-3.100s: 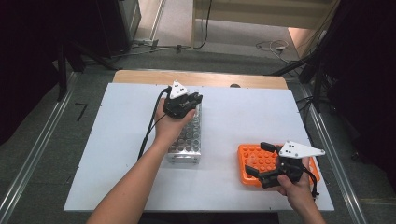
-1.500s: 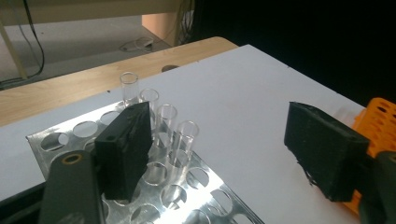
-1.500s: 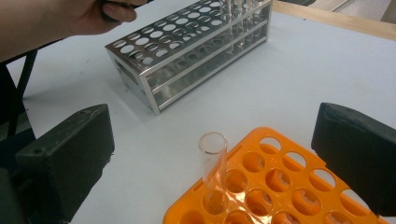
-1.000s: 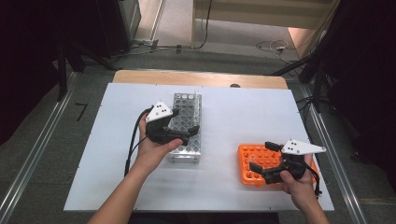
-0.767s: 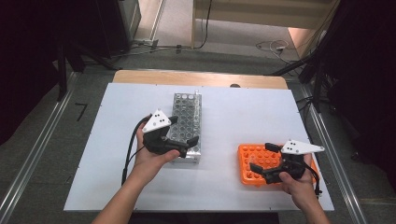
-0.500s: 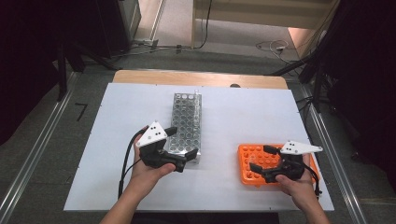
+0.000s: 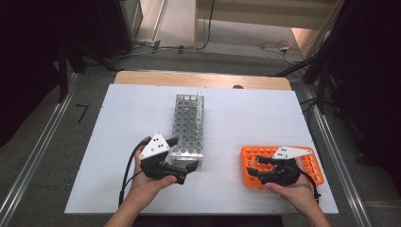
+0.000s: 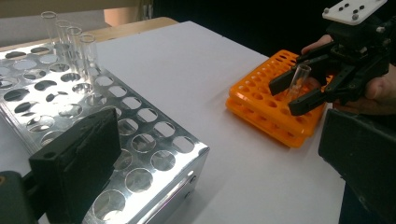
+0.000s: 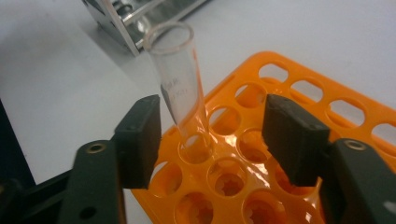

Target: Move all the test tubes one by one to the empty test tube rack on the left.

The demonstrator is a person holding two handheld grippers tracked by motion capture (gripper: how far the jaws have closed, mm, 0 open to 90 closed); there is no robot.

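A shiny metal tube rack (image 7: 188,125) lies lengthwise in the middle of the white table (image 7: 123,118). Several clear glass tubes (image 8: 70,39) stand at its far end. My left gripper (image 7: 188,171) is at the rack's near end, open wide and empty, one jaw over the near corner holes (image 8: 140,144). An orange tube rack (image 7: 314,168) sits at the front right. My right gripper (image 9: 212,135) hovers open over its left part. A single glass tube (image 9: 180,88) leans in one hole between the jaws, close to the left pad (image 9: 140,137).
The orange rack's other holes (image 9: 299,100) look empty. Bare white table (image 7: 250,118) lies between the two racks. A wooden strip (image 7: 203,79) edges the table's far side, with floor and cables (image 7: 274,47) beyond. Cables trail from both grippers toward the person.
My left gripper has come back from the metal rack's far end along its left side to its near end. The right gripper has stayed over the orange rack.
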